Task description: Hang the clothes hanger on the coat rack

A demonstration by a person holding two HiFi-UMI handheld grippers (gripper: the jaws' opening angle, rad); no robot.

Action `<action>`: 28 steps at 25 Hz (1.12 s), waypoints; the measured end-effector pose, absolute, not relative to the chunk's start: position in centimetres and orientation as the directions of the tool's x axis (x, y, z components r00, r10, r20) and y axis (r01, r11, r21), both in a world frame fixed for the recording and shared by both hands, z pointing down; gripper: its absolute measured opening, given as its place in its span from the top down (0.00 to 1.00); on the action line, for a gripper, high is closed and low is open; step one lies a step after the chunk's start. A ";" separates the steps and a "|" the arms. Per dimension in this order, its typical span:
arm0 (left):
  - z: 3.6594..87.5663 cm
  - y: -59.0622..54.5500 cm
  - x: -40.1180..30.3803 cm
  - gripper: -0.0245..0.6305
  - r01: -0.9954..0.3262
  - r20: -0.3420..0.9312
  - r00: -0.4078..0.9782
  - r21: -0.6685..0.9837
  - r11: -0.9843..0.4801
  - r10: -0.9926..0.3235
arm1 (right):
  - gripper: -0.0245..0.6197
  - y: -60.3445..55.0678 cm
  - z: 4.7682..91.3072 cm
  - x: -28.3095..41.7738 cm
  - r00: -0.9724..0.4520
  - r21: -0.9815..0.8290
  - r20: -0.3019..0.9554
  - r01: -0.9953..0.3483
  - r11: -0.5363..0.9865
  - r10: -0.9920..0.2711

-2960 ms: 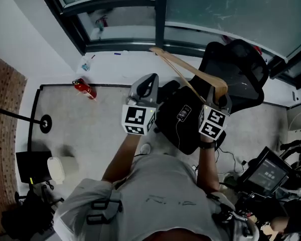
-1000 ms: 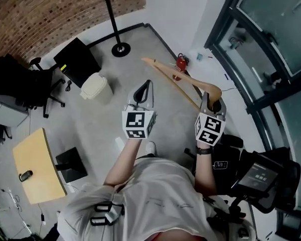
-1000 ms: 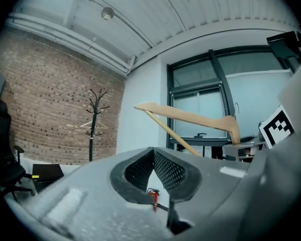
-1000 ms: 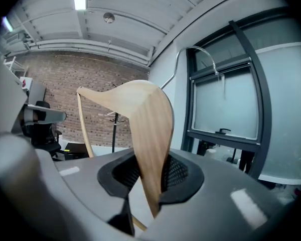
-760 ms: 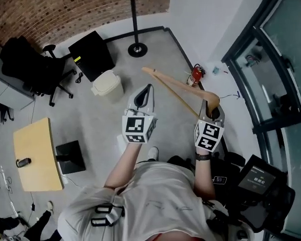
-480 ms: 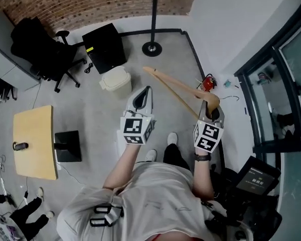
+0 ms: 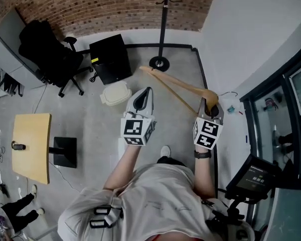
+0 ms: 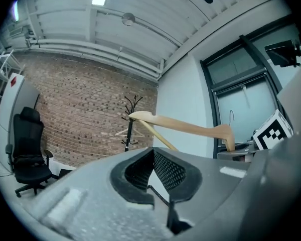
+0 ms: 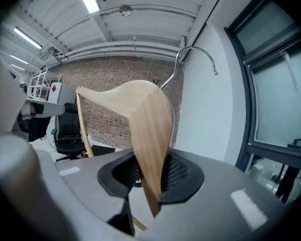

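My right gripper (image 7: 209,108) is shut on the thick end of a wooden clothes hanger (image 7: 175,86). The hanger slants up and left from it across the head view. In the right gripper view its wooden arm (image 9: 146,129) stands between the pads, with its metal hook (image 9: 195,51) above. My left gripper (image 7: 144,93) is shut on nothing, left of the hanger and apart from it. The black coat rack (image 7: 162,24) stands ahead by the brick wall. In the left gripper view the rack (image 8: 130,126) shows behind the hanger's tip (image 8: 140,116), with another hanger on it.
A black office chair (image 7: 47,51), a black cabinet (image 7: 110,59) and a white lidded bin (image 7: 114,94) stand at the left. A yellow table (image 7: 31,147) is nearer left. A white wall and dark window frames (image 7: 271,109) run along the right; a monitor (image 7: 251,177) is at lower right.
The whole view has swung round: the coat rack has come from the top left to the top middle and nearer. Both grippers keep their places before the body, the hanger still held.
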State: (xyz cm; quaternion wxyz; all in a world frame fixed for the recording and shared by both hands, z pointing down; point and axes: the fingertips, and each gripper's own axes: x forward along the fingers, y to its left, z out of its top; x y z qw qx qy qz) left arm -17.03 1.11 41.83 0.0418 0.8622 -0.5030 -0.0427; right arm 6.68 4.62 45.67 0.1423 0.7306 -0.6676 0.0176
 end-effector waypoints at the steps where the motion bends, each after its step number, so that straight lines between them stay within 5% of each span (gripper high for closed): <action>1: 41.5 0.0 -16.0 0.96 -0.867 -0.025 0.485 0.116 -0.485 -0.874 | 0.81 3.2 45.3 7.6 0.099 0.185 0.209 -0.981 -0.060 -0.973; 9: 41.5 -5.6 -8.3 0.96 -0.880 -0.005 0.471 0.070 -0.470 -0.882 | 0.81 -3.2 45.8 14.6 0.050 0.138 0.224 -0.990 -0.019 -0.973; 17: 44.7 -13.7 -7.0 0.96 -0.895 0.072 0.445 0.068 -0.441 -0.892 | 0.81 -12.1 50.8 15.2 -0.029 -0.004 0.309 -1.000 0.030 -0.951; 28: 44.9 -25.4 -6.7 0.96 -0.890 0.033 0.450 0.103 -0.445 -0.892 | 0.81 -23.9 48.7 15.2 -0.017 0.078 0.274 -0.996 0.040 -0.962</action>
